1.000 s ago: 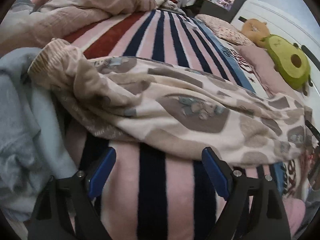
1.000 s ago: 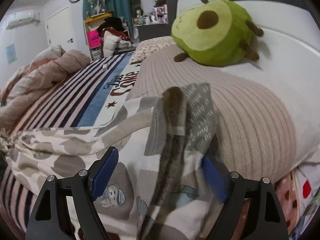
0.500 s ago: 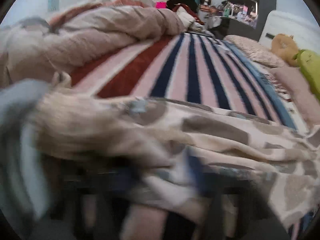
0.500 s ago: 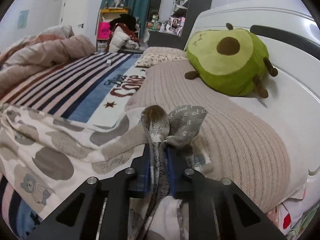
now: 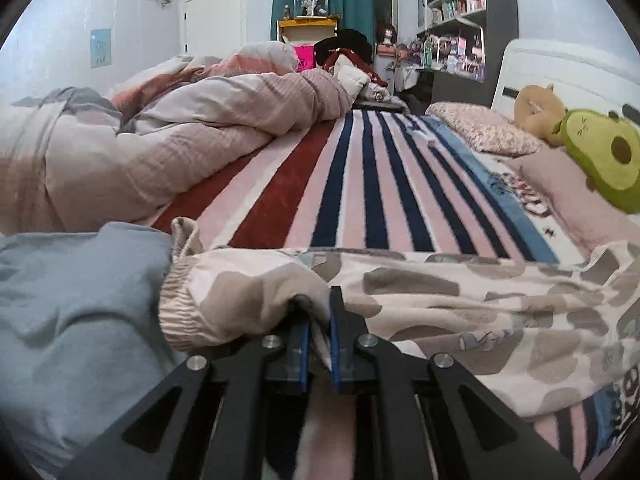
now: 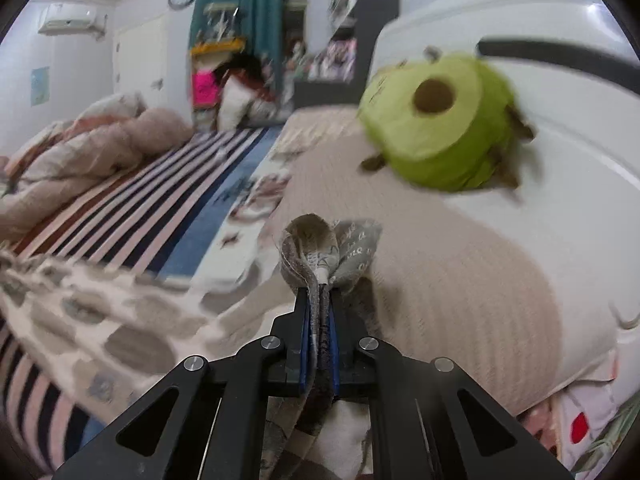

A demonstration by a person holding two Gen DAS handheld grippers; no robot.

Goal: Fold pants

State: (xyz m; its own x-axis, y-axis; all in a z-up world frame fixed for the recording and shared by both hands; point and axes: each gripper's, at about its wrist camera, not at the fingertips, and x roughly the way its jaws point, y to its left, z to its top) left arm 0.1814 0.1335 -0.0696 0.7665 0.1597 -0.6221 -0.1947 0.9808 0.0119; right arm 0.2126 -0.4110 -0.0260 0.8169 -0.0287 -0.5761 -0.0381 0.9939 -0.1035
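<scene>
The pants (image 5: pixel 460 300) are cream with brown blotches and small cartoon prints, and they lie across the striped blanket (image 5: pixel 360 184). My left gripper (image 5: pixel 320 308) is closing its jaws on the fabric just beside the ribbed elastic band (image 5: pixel 180 312), and its blue pads press on the cloth. In the right wrist view the pants (image 6: pixel 100 312) stretch away to the left, blurred. My right gripper (image 6: pixel 320 300) is closing its jaws on the other end, where a bunched tuft of fabric (image 6: pixel 328 244) sticks out past the fingertips, above a beige ribbed pillow (image 6: pixel 460 300).
A grey-blue garment (image 5: pixel 72 312) lies left of the pants. A crumpled pink comforter (image 5: pixel 180 140) fills the left side of the bed. A green avocado plush (image 6: pixel 440 128) leans on the white headboard (image 6: pixel 560 60). Shelves and clutter stand beyond the bed.
Both grippers went from open to shut on the pants fabric. The left one rose and tilted up, so more of the room shows. The right one lifted slightly.
</scene>
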